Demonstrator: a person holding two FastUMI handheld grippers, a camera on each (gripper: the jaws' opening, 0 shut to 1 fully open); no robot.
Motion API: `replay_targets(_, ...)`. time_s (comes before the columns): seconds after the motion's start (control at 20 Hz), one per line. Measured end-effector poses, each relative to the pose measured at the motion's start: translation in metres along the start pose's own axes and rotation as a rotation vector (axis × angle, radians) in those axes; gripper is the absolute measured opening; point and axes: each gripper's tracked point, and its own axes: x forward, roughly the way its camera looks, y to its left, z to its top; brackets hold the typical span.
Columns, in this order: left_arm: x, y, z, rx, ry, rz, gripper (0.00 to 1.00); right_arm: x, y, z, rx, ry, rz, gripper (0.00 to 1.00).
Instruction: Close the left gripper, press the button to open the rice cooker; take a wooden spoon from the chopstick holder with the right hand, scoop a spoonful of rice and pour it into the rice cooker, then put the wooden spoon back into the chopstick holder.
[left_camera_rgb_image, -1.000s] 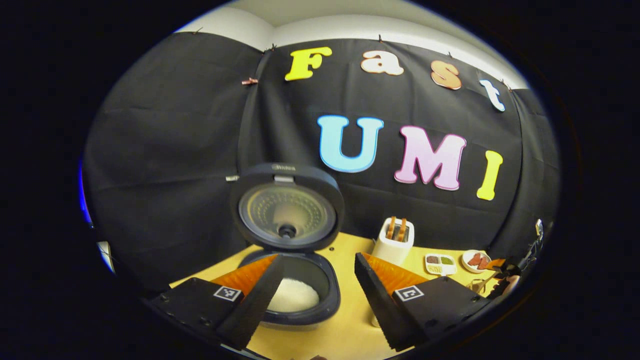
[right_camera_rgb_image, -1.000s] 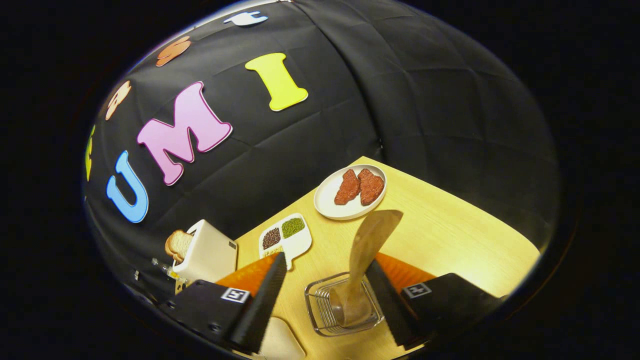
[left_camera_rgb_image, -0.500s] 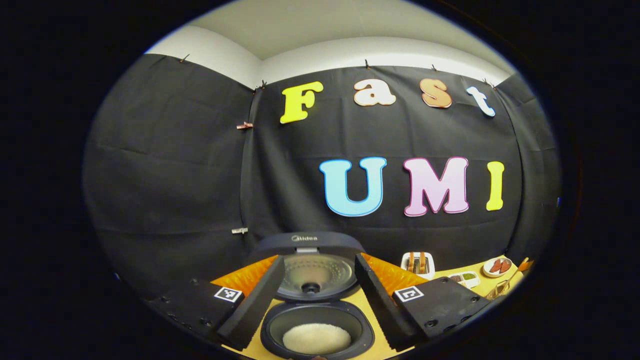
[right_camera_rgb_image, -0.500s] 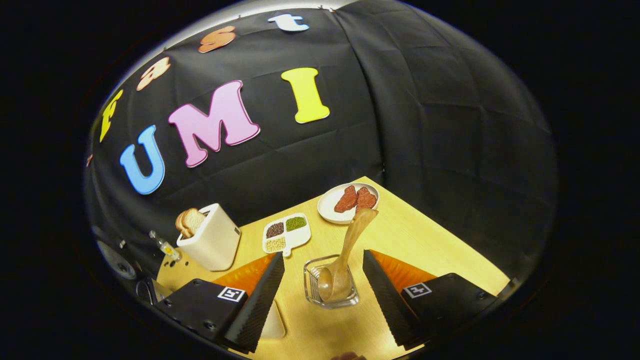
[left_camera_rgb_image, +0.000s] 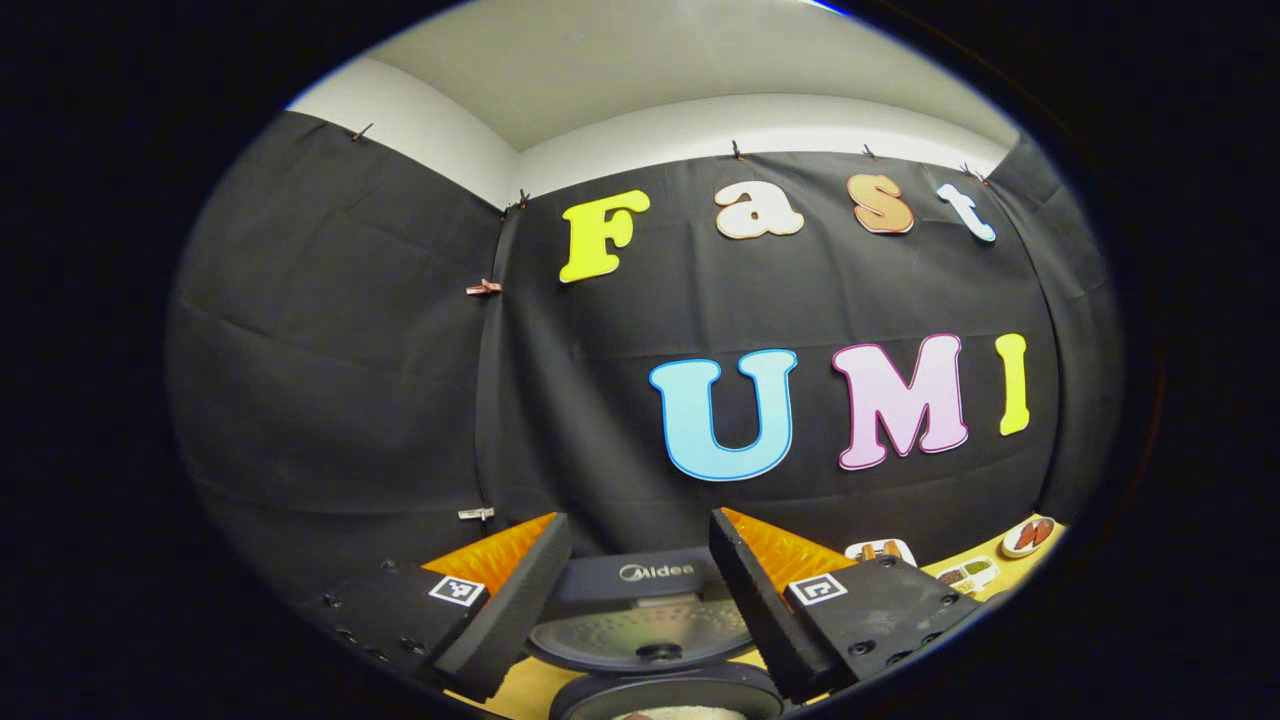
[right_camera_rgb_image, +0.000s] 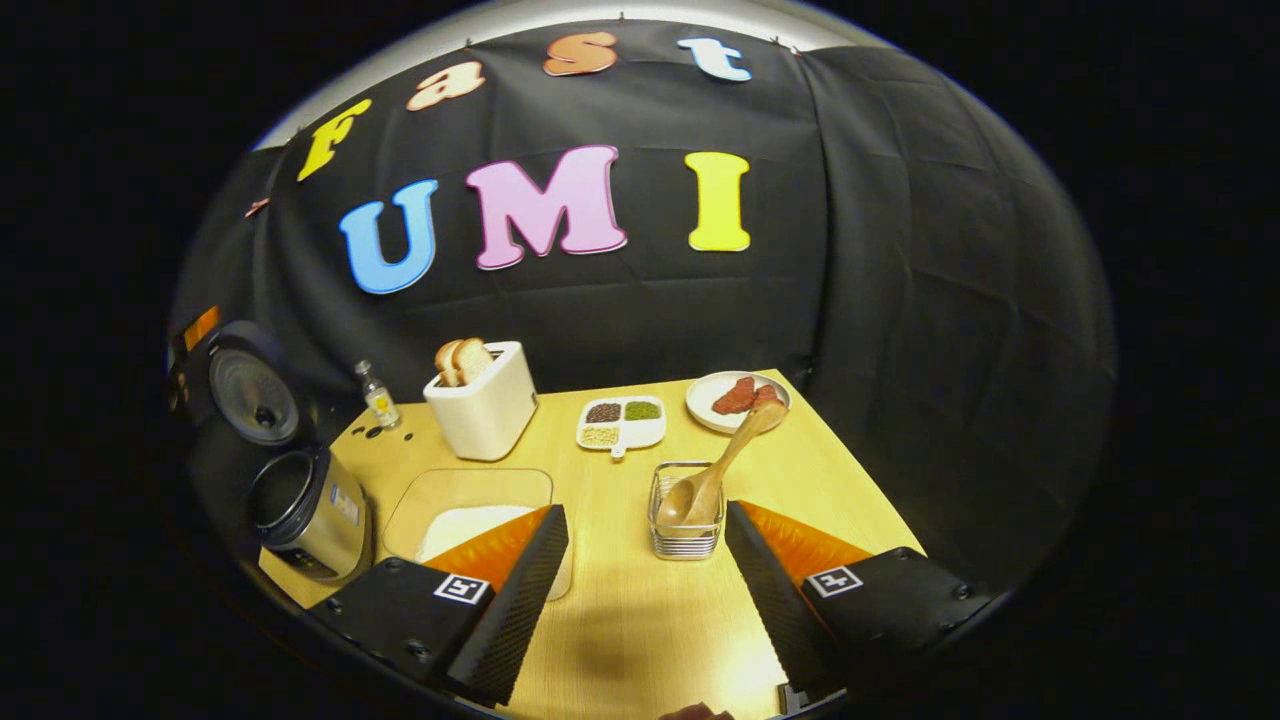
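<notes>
The chopstick holder (right_camera_rgb_image: 685, 510), a small wire basket, stands on the counter (right_camera_rgb_image: 640, 620) and holds the wooden spoon (right_camera_rgb_image: 722, 465), bowl down inside it, handle leaning up toward the plate (right_camera_rgb_image: 722, 412) behind it. That plate carries red pieces of meat. Left of the plate lies a divided dish (right_camera_rgb_image: 620, 423) with dark, green and pale grains in separate sections. Farther left of the holder, a toaster (right_camera_rgb_image: 482, 405) has bread slices sticking out of its slots, and a clear tray (right_camera_rgb_image: 440, 500) in front of it holds white rice. At the counter's far left edge the rice cooker (right_camera_rgb_image: 305, 510) stands with its lid (right_camera_rgb_image: 250, 385) raised, and a small bottle (right_camera_rgb_image: 378, 395) is between it and the toaster.

The right gripper (right_camera_rgb_image: 645, 590) hovers above the counter just in front of the holder, its fingers spread wide and holding nothing.

The left gripper (left_camera_rgb_image: 640, 600) points level at the cloth wall, fingers likewise apart and empty, with the cooker's raised lid (left_camera_rgb_image: 640, 620) between them. Below it, a sliver of white rice shows in the pot (left_camera_rgb_image: 665, 700). The toaster (left_camera_rgb_image: 880, 550) peeks above the right finger.
</notes>
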Motion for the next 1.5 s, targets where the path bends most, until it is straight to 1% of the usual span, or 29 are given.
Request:
replay_targets(0.05, 0.008, 0.000, -0.003, 0.004, -0.001, -0.005, 0.94, -0.008, 0.001, 0.002, -0.021, -0.011, 0.002, 0.99)
replay_targets(0.1, 0.015, 0.000, -0.005, 0.010, 0.004, -0.009, 0.94, -0.015, 0.002, 0.005, -0.037, -0.026, 0.004, 0.99)
replay_targets(0.15, 0.022, 0.001, -0.010, 0.018, 0.015, -0.012, 0.92, -0.021, 0.004, 0.007, -0.041, -0.039, 0.003, 0.99)
replay_targets(0.25, 0.033, 0.001, -0.019, 0.023, 0.044, -0.015, 0.92, -0.029, 0.014, 0.013, -0.042, -0.064, 0.010, 0.99)
replay_targets(0.3, 0.036, -0.001, -0.023, 0.016, 0.057, -0.020, 0.94, -0.033, 0.020, 0.018, -0.044, -0.081, 0.016, 0.99)
replay_targets(0.4, 0.042, -0.007, -0.023, 0.022, 0.068, -0.028, 0.96, -0.036, 0.034, 0.031, -0.049, -0.118, 0.039, 0.99)
replay_targets(0.5, 0.036, -0.014, -0.027, 0.031, 0.103, -0.047, 0.96, -0.035, 0.048, 0.039, -0.061, -0.137, 0.069, 0.98)
replay_targets(0.6, 0.022, -0.021, -0.029, 0.013, 0.149, -0.042, 0.97, -0.030, 0.058, 0.041, -0.066, -0.139, 0.103, 0.98)
replay_targets(0.75, 0.001, -0.023, -0.037, -0.015, 0.231, -0.030, 0.99, -0.021, 0.057, 0.034, -0.073, -0.118, 0.117, 0.99)
replay_targets(0.9, -0.032, -0.026, -0.051, -0.041, 0.329, -0.010, 0.99, -0.011, 0.058, 0.032, -0.046, -0.102, 0.141, 0.99)
replay_targets(1.1, -0.071, -0.029, -0.073, -0.084, 0.446, 0.035, 0.99, -0.003, 0.055, 0.032, -0.009, -0.088, 0.169, 1.00)
replay_targets(1.25, -0.101, -0.033, -0.100, -0.098, 0.532, 0.059, 0.99, -0.003, 0.048, 0.025, -0.014, -0.072, 0.185, 0.99)
replay_targets(1.4, -0.129, -0.039, -0.133, -0.067, 0.608, 0.065, 0.99, -0.002, 0.039, 0.015, -0.001, -0.053, 0.182, 0.99)
replay_targets(1.5, -0.144, -0.043, -0.153, -0.074, 0.644, 0.065, 0.99, -0.001, 0.031, 0.014, 0.013, -0.050, 0.179, 0.99)
